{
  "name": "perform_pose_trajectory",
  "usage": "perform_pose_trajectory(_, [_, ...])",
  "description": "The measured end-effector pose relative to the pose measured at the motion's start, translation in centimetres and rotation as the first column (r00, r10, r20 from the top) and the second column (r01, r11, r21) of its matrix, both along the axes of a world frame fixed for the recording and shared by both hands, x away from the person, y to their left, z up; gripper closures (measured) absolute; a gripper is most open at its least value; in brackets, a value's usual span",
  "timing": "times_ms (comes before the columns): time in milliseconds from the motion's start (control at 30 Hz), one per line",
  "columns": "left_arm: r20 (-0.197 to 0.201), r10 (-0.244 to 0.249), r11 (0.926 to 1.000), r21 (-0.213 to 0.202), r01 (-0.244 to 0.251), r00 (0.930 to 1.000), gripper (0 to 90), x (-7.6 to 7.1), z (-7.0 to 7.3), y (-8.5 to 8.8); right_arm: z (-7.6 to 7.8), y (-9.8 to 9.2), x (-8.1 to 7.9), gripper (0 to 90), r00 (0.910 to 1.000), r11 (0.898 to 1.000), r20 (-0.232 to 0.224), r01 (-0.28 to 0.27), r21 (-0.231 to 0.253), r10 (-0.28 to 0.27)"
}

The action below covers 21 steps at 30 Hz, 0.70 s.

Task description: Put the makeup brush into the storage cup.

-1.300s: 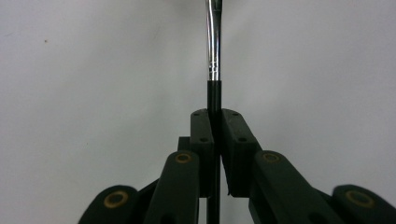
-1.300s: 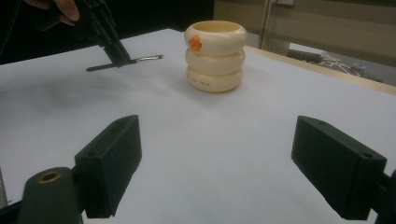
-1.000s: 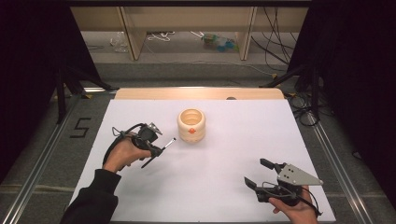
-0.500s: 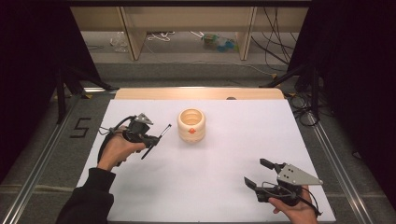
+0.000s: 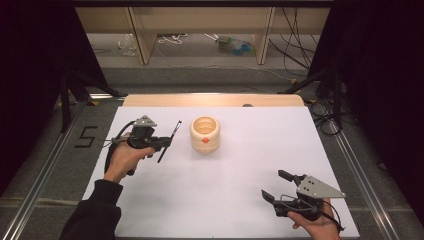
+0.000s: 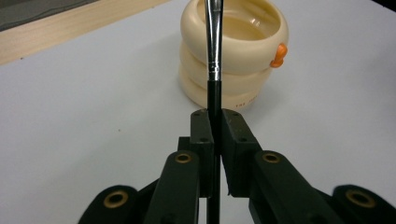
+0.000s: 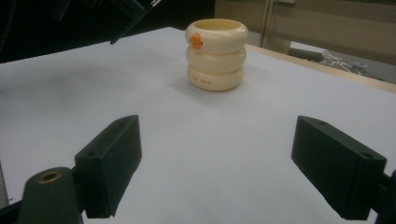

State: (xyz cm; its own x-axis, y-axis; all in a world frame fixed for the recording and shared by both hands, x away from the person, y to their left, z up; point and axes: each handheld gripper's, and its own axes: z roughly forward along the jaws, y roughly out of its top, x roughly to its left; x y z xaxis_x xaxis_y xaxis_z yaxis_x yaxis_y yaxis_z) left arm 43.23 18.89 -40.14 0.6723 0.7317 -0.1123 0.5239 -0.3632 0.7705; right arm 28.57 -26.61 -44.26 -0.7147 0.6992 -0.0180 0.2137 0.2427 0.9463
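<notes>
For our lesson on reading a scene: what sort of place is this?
Probably a lab recording bay: a white-covered table flanked by black curtains, loose cables on the floor, and a hand-held black left tool clamping a thin paintbrush.

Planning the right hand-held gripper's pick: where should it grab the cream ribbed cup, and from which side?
Judging by its shape, grip the cream three-ringed plastic cup in a groove between rings, coming in level from the near side. It stands upright, apart from other things, and the grooves should stop slipping. The right hand-held gripper is open, already facing it.
</notes>
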Motion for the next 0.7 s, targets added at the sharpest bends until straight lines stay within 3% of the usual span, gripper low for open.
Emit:
perform_pose_trajectory(167, [0.022, 0.007, 0.9999, -0.011, -0.006, 0.9997, 83.5, 0.08, -0.04, 0.07, -0.01, 0.0, 0.01, 17.2, 1.0, 1.0, 0.001, 0.001, -0.002, -0.001])
perform_pose_trajectory(400, [0.085, 0.055, 0.9953, -0.084, -0.048, 0.9948, 83.5, 0.17, -0.03, 0.34, -0.01, -0.01, 0.0, 17.2, 1.0, 1.0, 0.001, 0.0, -0.003, 0.0])
perform_pose_trajectory(567, [0.149, 0.085, 0.9918, -0.107, -0.07, 0.9852, 83.5, 0.12, 0.33, 0.38, 0.0, -0.01, 0.0, 17.2, 1.0, 1.0, 0.001, -0.001, -0.003, 0.001])
perform_pose_trajectory(700, [0.164, 0.11, 0.9885, -0.121, -0.09, 0.9803, 83.5, 0.1, 0.34, 0.41, 0.0, -0.01, 0.0, 17.2, 1.0, 1.0, 0.001, 0.0, -0.004, 0.0])
